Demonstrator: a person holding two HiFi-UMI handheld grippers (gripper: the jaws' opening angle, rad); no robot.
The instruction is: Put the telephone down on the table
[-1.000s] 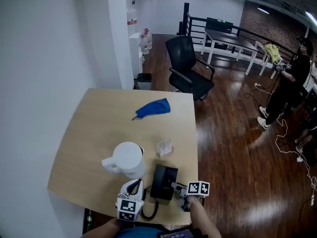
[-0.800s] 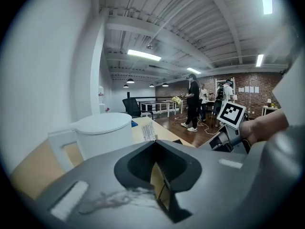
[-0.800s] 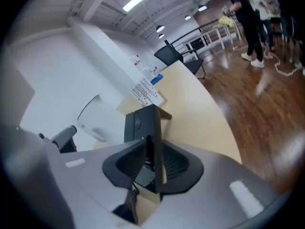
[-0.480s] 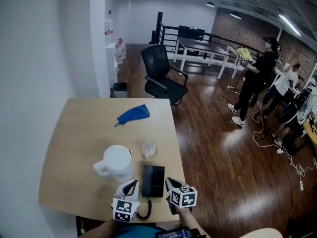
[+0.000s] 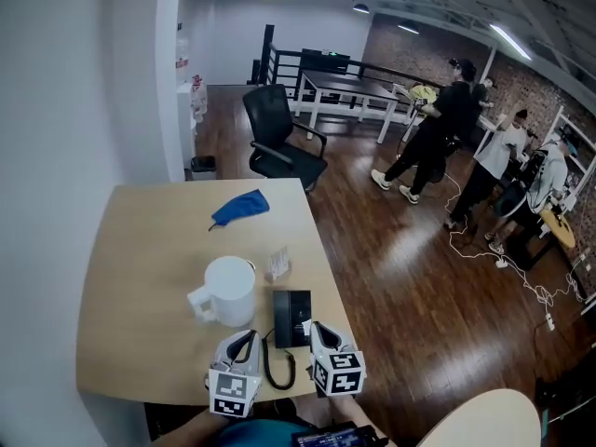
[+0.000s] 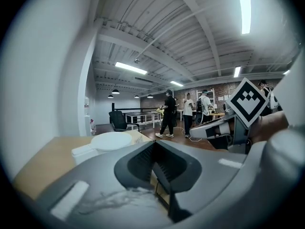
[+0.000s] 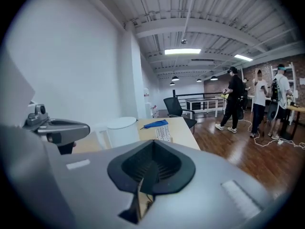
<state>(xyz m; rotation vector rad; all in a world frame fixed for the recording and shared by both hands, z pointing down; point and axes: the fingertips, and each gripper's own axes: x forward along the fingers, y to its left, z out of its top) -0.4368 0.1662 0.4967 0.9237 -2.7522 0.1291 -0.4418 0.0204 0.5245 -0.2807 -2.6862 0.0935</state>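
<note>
Phone (image 5: 291, 318) is flat on the table (image 5: 140, 268), near the front edge on the right side, and neither gripper holds it. Its black cord (image 5: 273, 366) loops from the near end toward 6 o'clock, down to the table edge. Left gripper (image 5: 244, 341) sits at about 8 o'clock of the phone and right gripper (image 5: 318, 331) at about 4 o'clock, so they flank its near end in the head view. Left jaws are clenched, pads meeting at a seam with nothing in between. Right jaws are likewise fully closed and empty. Both gripper views look out level across the tabletop, and each catches the other gripper off to its side. White jug (image 5: 226, 291) stands upright at 10 o'clock of the phone, just beside it, with its handle pointing left. A small clear packet (image 5: 277, 264) lies at 12 o'clock of the phone, close to the jug. A blue cloth (image 5: 240, 207) lies farther out at 11 o'clock, near the far edge. A black chair (image 5: 276, 136) stands on the wood floor beyond the table at 12 o'clock. Several people (image 5: 438, 124) stand well apart at 2 o'clock.
</note>
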